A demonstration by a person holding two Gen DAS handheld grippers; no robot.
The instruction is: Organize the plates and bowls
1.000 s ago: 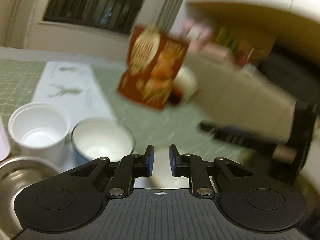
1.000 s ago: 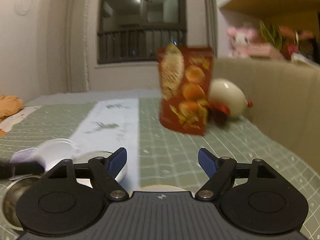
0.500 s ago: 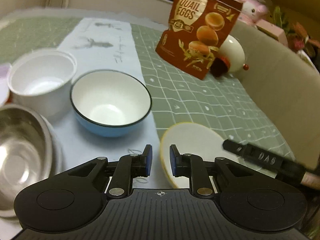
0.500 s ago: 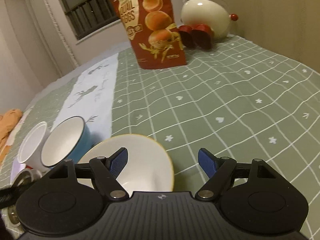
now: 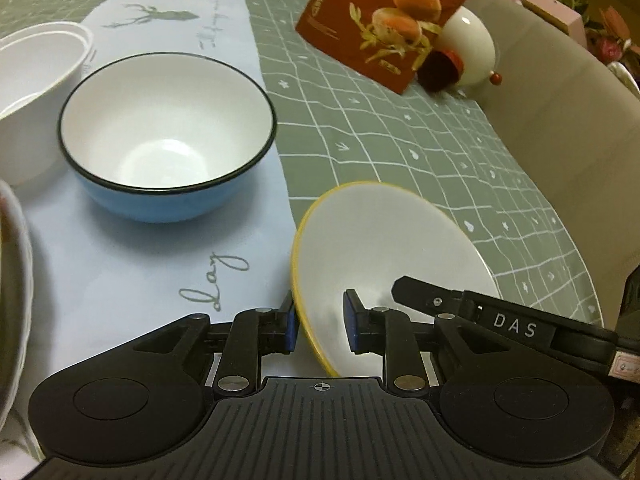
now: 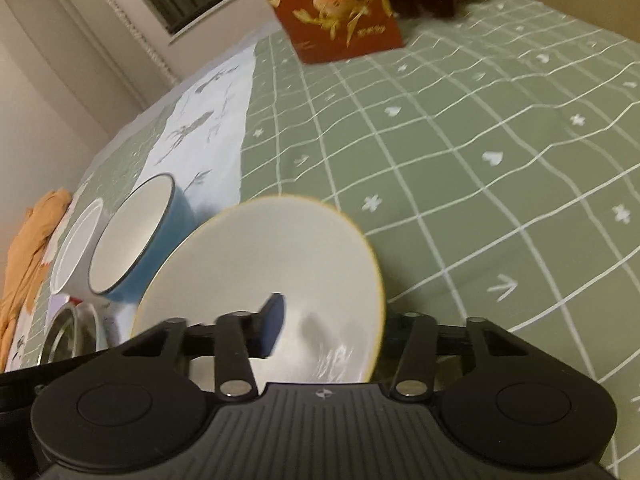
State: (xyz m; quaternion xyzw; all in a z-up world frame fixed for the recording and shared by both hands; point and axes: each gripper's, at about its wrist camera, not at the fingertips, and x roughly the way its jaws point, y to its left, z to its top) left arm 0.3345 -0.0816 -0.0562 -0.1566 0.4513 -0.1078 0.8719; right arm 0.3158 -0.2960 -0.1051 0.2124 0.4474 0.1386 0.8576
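Note:
A white bowl with a yellow rim (image 5: 380, 240) (image 6: 260, 248) sits tilted on the green checked cloth, its opening turned toward the right wrist camera. My left gripper (image 5: 320, 326) straddles its near rim. Its jaws are opening: the outer pad is beside the rim and the inner pad stands clear of it. My right gripper (image 6: 334, 320) is closing on the bowl's wall, with one pad against the inside and the other finger hidden behind the wall. One of its fingers (image 5: 440, 304) shows inside the bowl. A blue bowl (image 5: 160, 128) (image 6: 132, 240) stands just to the left.
A white cup (image 5: 32, 80) (image 6: 74, 248) stands beyond the blue bowl, and a steel bowl (image 6: 64, 340) sits nearest on the left. A red snack bag (image 5: 392, 20) and a white egg-shaped ornament (image 5: 472, 48) stand at the back. A beige backrest (image 5: 560, 120) borders the right side.
Both grippers dropped toward the yellow-rimmed bowl. The right jaws went from wide open to closed around its wall, the left jaws parted around its rim, and the bowl now tilts.

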